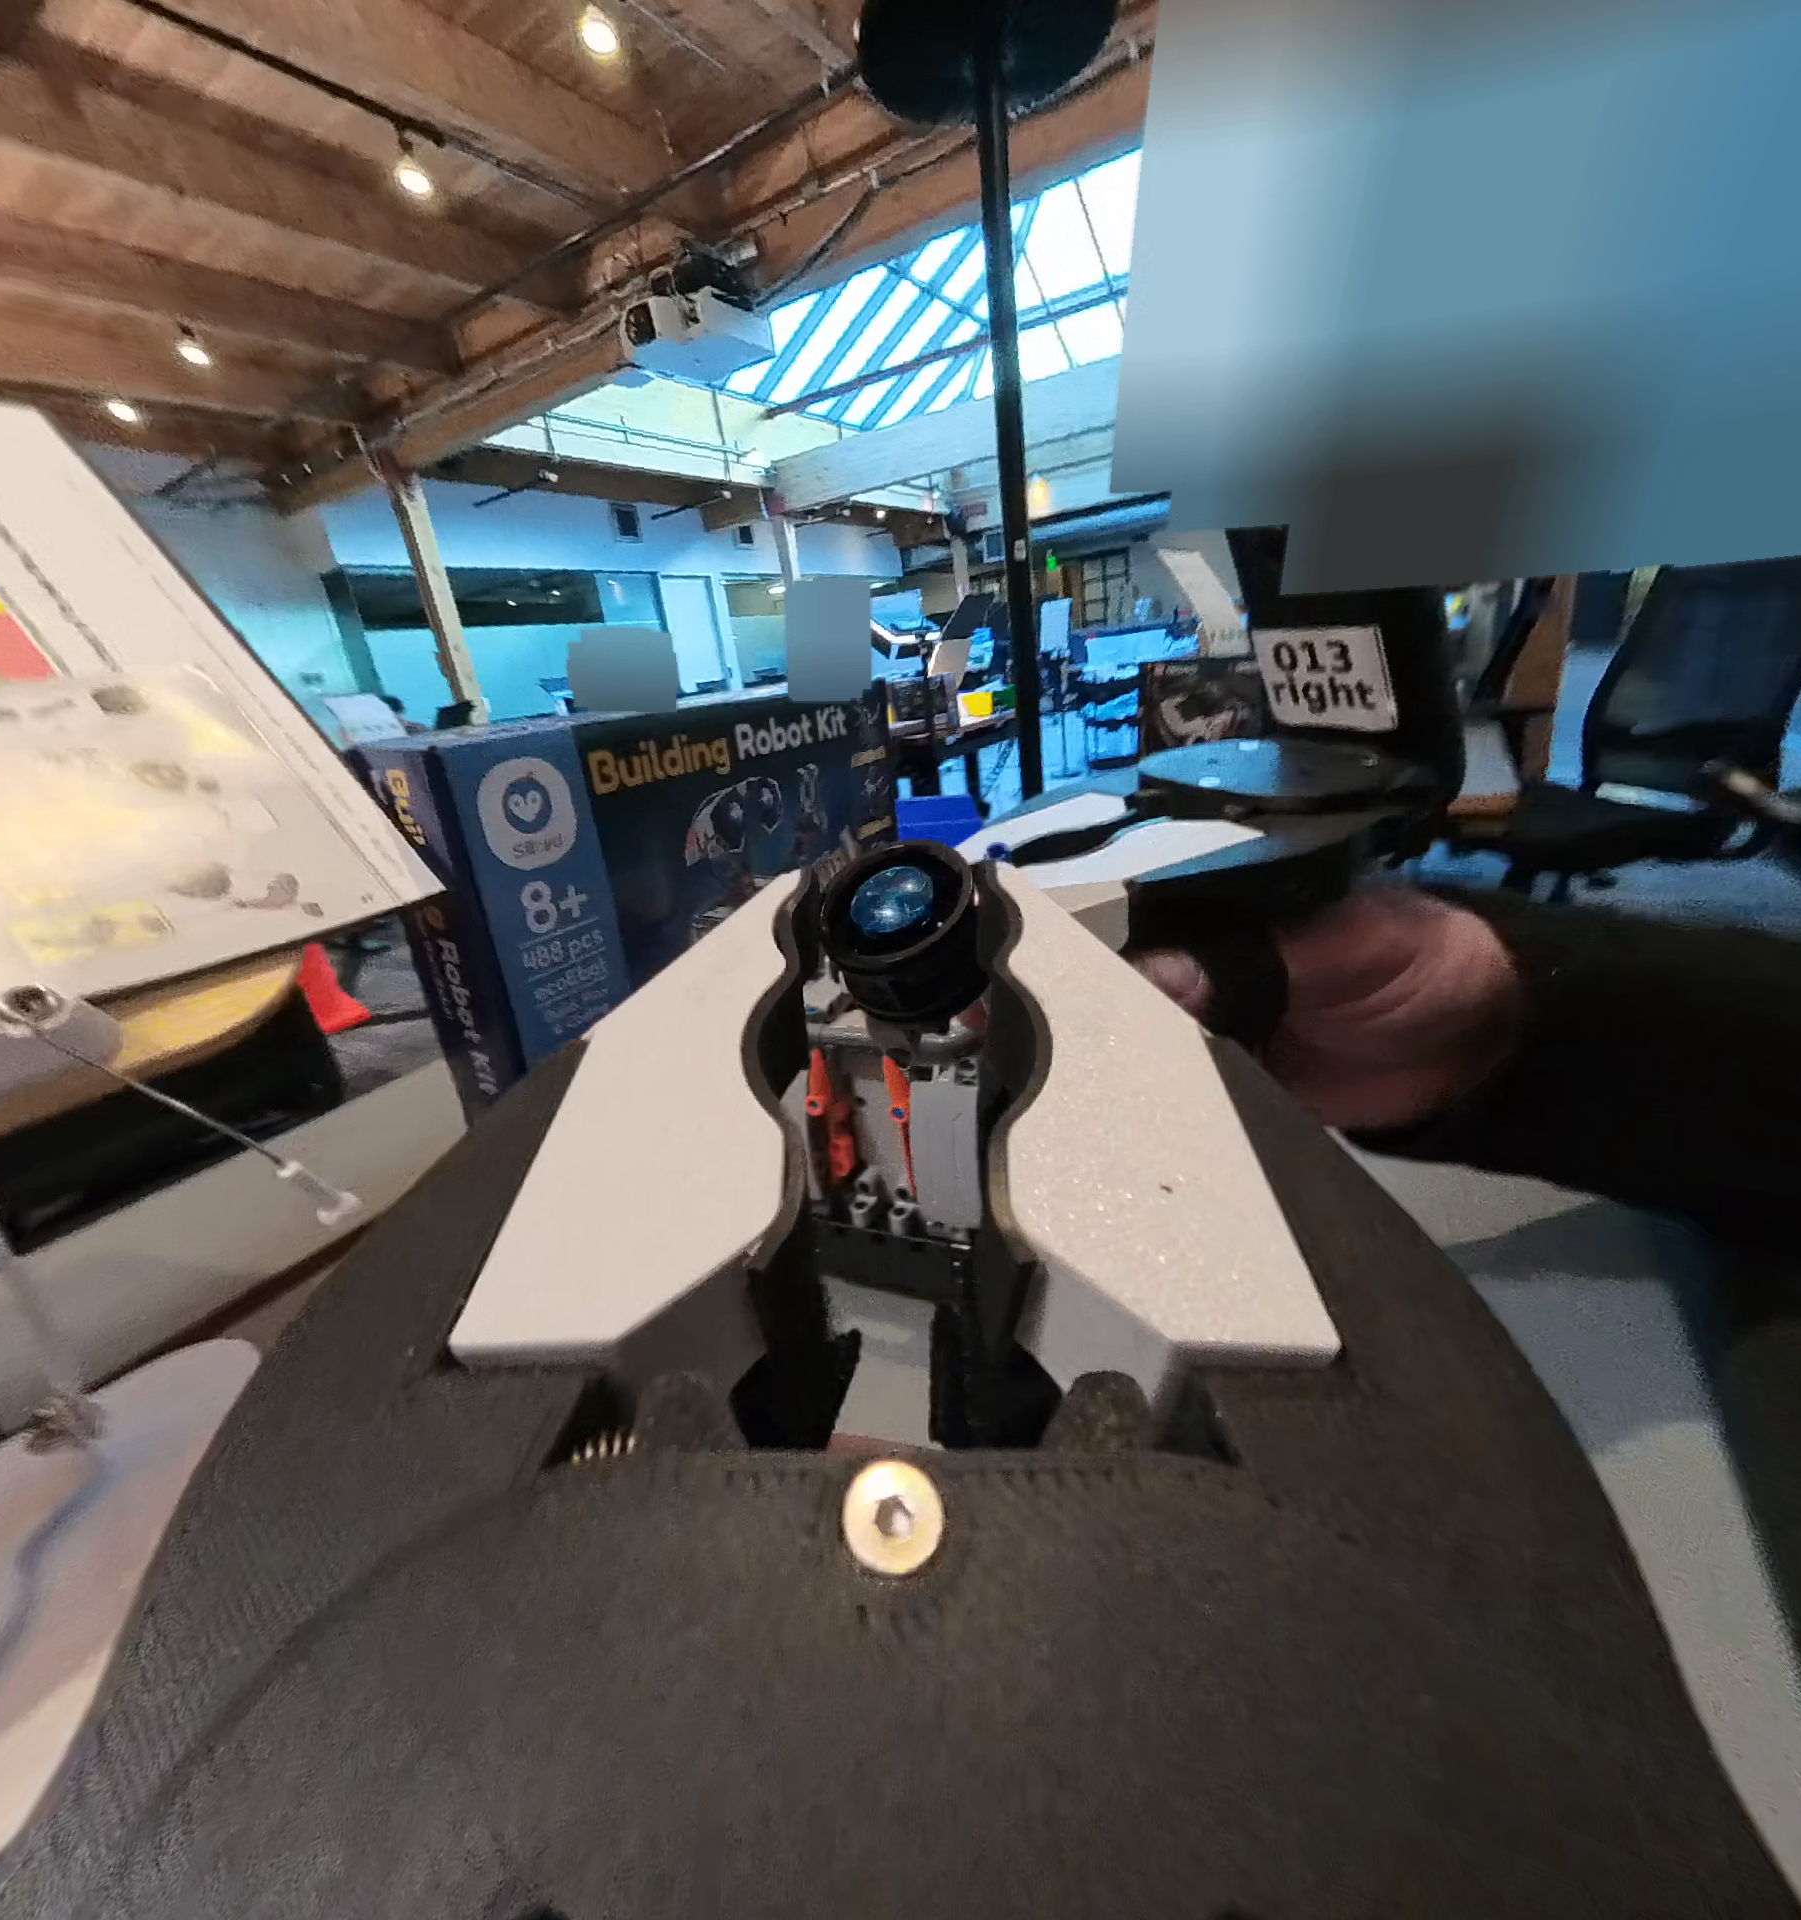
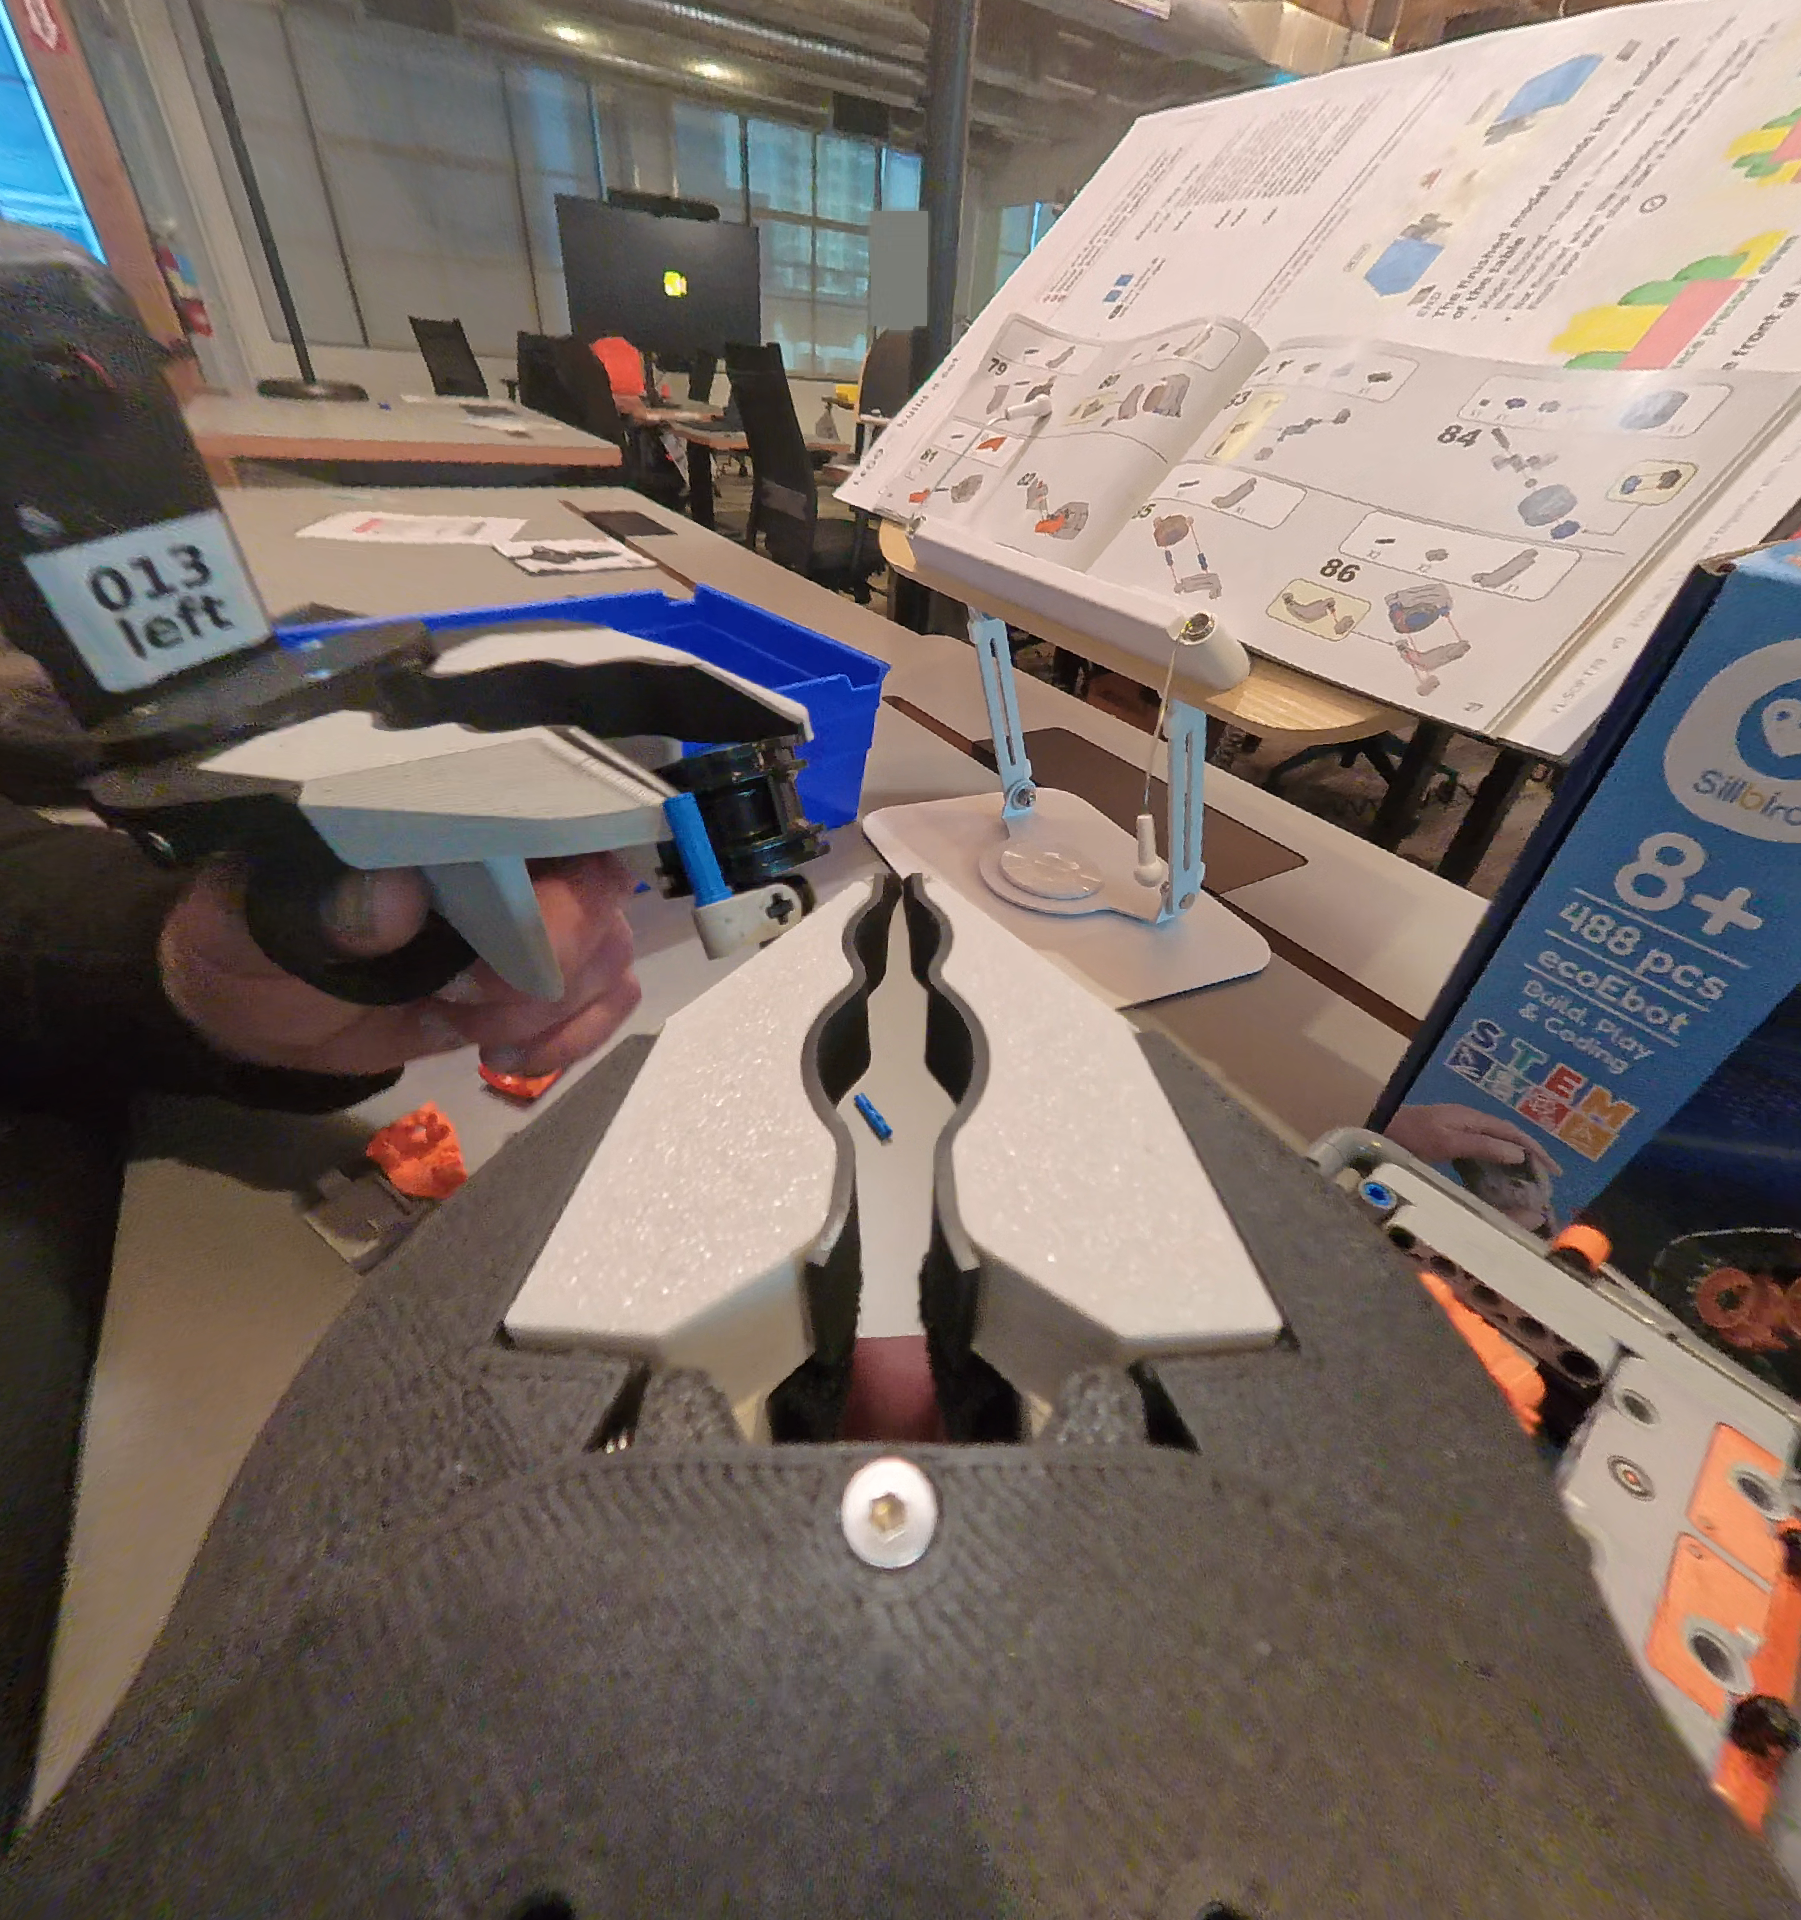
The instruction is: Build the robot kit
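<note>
Gripping a small brick-built assembly with a black lens-like piece at its tip, the left gripper is clamped around it. The right gripper has its jaws nearly together with nothing between them; a tiny blue pin lies on the table below. Farther off stand a blue bin, an instruction booklet on a stand, and the blue kit box.

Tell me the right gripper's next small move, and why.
Probably open the right gripper slightly and lower it over the small blue pin on the grey tabletop: its jaws are nearly shut and empty, while the left gripper already holds the black round part.
</note>
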A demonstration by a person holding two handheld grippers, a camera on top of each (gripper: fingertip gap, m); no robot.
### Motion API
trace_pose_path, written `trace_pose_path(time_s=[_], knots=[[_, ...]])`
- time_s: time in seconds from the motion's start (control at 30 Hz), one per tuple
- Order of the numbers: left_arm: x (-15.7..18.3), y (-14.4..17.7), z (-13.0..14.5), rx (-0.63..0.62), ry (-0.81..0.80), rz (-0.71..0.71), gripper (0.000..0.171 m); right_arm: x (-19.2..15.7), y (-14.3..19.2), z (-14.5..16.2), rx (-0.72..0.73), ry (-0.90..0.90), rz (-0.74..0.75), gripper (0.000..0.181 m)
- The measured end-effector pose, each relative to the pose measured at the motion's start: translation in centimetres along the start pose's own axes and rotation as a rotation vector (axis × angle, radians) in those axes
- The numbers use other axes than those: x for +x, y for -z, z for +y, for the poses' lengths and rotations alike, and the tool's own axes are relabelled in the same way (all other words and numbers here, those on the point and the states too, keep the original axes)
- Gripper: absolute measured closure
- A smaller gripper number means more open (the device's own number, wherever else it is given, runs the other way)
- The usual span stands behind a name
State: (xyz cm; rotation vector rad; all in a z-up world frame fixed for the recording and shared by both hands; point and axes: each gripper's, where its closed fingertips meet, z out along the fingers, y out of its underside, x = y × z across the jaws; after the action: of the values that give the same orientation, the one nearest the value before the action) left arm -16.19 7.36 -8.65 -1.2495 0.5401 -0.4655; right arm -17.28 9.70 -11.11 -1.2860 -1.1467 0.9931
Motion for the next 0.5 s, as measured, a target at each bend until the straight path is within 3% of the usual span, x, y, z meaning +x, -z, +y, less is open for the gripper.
trace_pose_path(time_s=[0.33, 0.5], knots=[[0.2, 0.6, 0.6, -0.115, -0.376, -0.048, 0.144, -0.9, -0.2, 1.3, -0.083, 0.054, -0.057, 0.181], [-0.1, 0.7, 0.6, -0.128, -0.41, -0.076, 0.144, -1.1, -0.2, 1.2, -0.075, 0.059, -0.071, 0.181]])
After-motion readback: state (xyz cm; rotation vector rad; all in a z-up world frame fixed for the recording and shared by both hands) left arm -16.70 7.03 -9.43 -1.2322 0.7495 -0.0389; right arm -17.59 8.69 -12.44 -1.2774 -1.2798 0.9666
